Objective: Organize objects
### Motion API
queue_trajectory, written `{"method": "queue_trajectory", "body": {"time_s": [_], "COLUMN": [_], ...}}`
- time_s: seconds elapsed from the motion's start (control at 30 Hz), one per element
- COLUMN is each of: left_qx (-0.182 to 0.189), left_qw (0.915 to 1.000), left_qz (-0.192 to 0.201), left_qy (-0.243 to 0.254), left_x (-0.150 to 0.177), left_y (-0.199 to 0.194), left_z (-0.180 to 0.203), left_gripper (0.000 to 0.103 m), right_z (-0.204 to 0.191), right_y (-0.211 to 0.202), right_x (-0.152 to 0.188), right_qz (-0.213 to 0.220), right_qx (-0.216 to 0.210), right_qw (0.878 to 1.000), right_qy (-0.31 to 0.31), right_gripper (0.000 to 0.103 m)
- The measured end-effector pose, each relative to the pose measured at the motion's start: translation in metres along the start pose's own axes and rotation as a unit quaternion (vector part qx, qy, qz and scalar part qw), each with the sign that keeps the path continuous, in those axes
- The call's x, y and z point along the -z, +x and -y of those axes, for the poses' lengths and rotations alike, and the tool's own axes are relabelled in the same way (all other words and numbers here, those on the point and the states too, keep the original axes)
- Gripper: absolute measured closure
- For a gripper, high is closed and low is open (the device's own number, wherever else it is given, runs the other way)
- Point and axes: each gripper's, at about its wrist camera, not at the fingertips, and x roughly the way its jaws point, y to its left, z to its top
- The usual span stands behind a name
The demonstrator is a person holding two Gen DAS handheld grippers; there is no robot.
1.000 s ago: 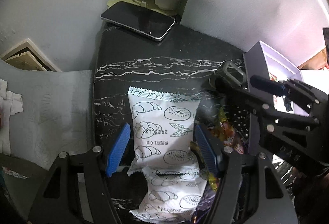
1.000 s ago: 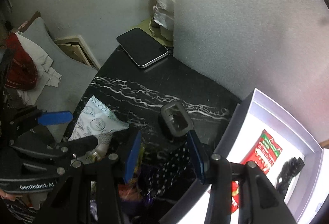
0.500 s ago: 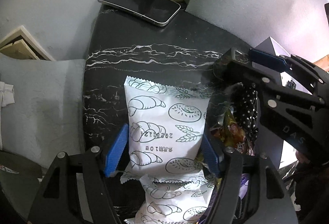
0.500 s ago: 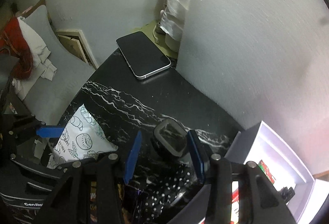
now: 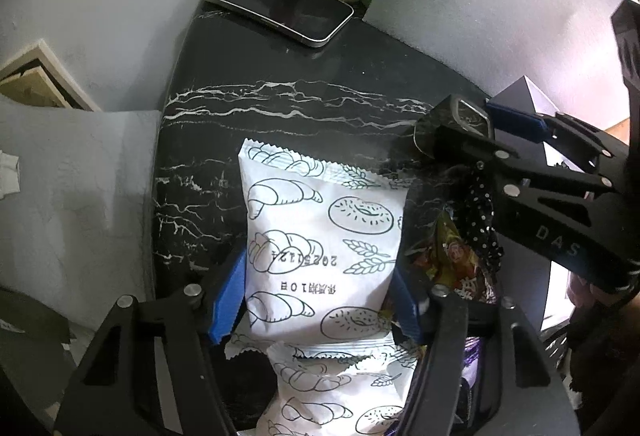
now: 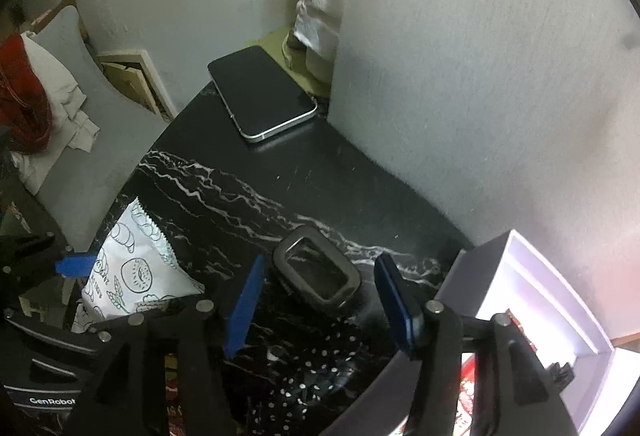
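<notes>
A white snack packet (image 5: 324, 236) printed with bread drawings lies on the black marble table (image 5: 280, 76). My left gripper (image 5: 318, 264) straddles it, jaws closing, and both blue pads touch its sides. A second such packet (image 5: 332, 384) lies partly under it, nearer the camera. The right wrist view also shows the first packet (image 6: 136, 276), with one blue pad (image 6: 76, 264) of the left gripper beside it. My right gripper (image 6: 320, 260) points down over a black rectangular ring (image 6: 316, 276). Its jaws are opening and the pads stand clear of the ring on both sides.
A black polka-dot cloth (image 6: 312, 368) and colourful wrappers (image 5: 452, 256) lie between the two grippers. An open white box (image 6: 532, 300) at the right holds a red packet (image 6: 472, 396). A phone (image 6: 260, 92) lies at the table's far end, by a grey wall panel (image 6: 480, 76).
The left pads have drawn in onto the packet's sides. The right gripper has moved forward until the ring sits between its pads, which now stand wider apart.
</notes>
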Motion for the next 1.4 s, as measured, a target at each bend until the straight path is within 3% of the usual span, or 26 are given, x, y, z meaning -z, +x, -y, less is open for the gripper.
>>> {"method": "queue_trajectory", "body": {"time_s": [0.07, 0.13, 0.57, 1.4], "left_qx": [0.003, 0.005, 0.008, -0.003], "left_qw": [1.0000, 1.0000, 0.9999, 0.9981], "left_qz": [0.001, 0.001, 0.001, 0.061], "left_qy": [0.001, 0.000, -0.011, 0.004], "left_x": [0.000, 0.001, 0.003, 0.026], "left_y": [-0.001, -0.002, -0.016, -0.121], "left_z": [0.001, 0.001, -0.007, 0.014], "left_gripper": [0.046, 0.047, 0.054, 0.054], "right_z": [0.001, 0.001, -0.008, -0.035], "right_y": [0.003, 0.005, -0.017, -0.133], "right_x": [0.001, 0.002, 0.004, 0.026], "right_qz": [-0.007, -0.009, 0.015, 0.071], "right_qx": [-0.009, -0.018, -0.031, -0.040], "right_qw": [1.000, 1.000, 0.999, 0.997], "right_qy": [0.006, 0.013, 0.014, 0.005], "right_gripper": [0.046, 0.055, 0.055, 0.055]}}
